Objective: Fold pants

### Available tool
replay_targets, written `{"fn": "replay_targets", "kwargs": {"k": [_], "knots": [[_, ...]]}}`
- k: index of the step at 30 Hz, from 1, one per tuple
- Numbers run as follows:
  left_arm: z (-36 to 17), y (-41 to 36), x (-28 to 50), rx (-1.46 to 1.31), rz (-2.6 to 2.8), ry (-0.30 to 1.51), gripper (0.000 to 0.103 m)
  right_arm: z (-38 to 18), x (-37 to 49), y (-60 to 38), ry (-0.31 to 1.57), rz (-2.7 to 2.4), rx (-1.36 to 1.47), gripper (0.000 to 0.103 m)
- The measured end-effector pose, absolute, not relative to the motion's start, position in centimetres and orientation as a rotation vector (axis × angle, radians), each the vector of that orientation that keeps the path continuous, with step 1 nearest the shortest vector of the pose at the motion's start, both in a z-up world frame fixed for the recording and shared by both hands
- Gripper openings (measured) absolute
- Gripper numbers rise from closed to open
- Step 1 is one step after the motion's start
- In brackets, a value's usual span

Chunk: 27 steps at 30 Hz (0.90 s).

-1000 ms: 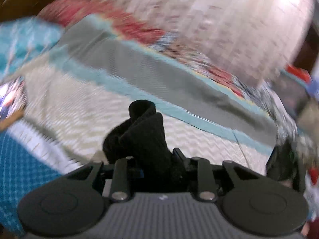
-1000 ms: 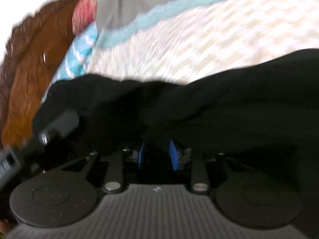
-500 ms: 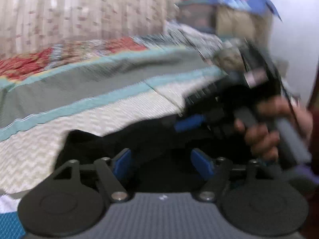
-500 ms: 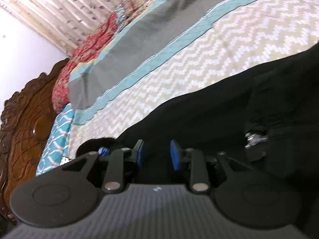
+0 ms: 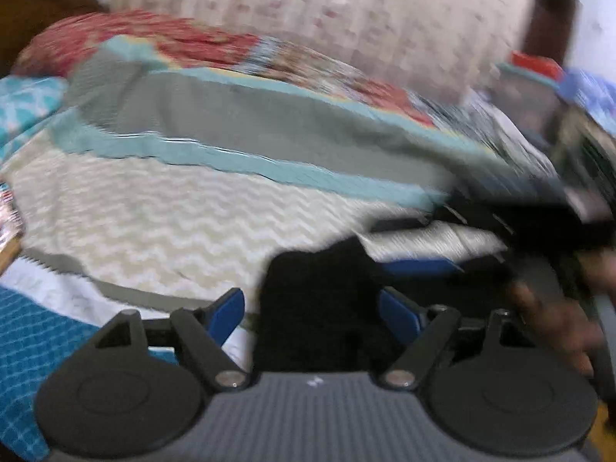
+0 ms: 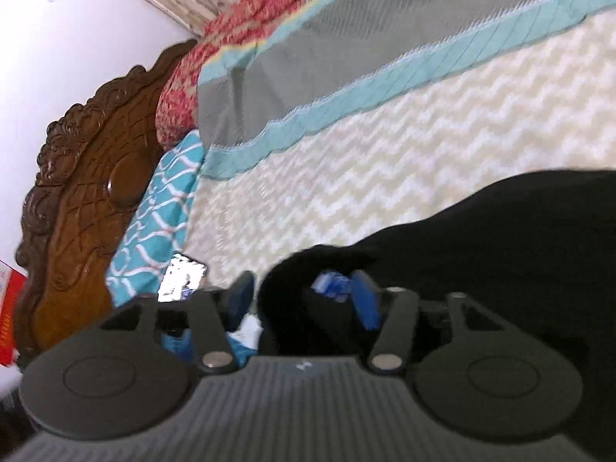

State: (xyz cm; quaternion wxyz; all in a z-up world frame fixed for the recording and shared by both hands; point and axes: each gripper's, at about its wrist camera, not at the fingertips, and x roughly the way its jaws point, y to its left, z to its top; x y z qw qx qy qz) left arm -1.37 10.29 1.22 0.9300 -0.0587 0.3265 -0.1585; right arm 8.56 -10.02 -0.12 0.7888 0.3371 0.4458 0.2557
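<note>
The left gripper (image 5: pixel 312 313) is spread wide over a bunched end of the black pants (image 5: pixel 308 308), likely having let go of a fold. Alongside, the right gripper (image 6: pixel 304 296) also gapes around dark cloth; the pants lie near the bed's (image 6: pixel 385 177) front edge.

Matt black cloth pants (image 6: pixel 500 231), quilted cloth bedspread (image 6: pixel 385 146), glossy carved wooden headboard (image 6: pixel 84 177).
</note>
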Motion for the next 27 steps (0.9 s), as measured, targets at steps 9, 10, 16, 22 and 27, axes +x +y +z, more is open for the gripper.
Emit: {"fn": "replay_targets", "kwargs": {"k": [9, 10, 16, 22, 27], "knots": [[0.2, 7.6, -4.9, 0.012, -0.584, 0.711, 0.074, 1.5, 5.9, -10.3, 0.922, 0.604, 0.591, 0.006], [0.7, 7.7, -5.2, 0.000, -0.619, 0.708, 0.073, 1.9, 5.0, -11.1, 0.906, 0.598, 0.583, 0.006], [3.5, 10.1, -4.1, -0.215, -0.669, 0.636, 0.077, -0.8, 1.0, -15.6, 0.958, 0.489, 0.634, 0.006], [-0.8, 6.0, 0.9, -0.056, -0.489, 0.810, 0.067, -7.0, 2.6, -15.2, 1.015, 0.426, 0.771, 0.006], [-3.7, 7.9, 1.2, -0.127, -0.348, 0.905, 0.075, -4.3, 2.7, -13.6, 0.969, 0.453, 0.554, 0.009]]}}
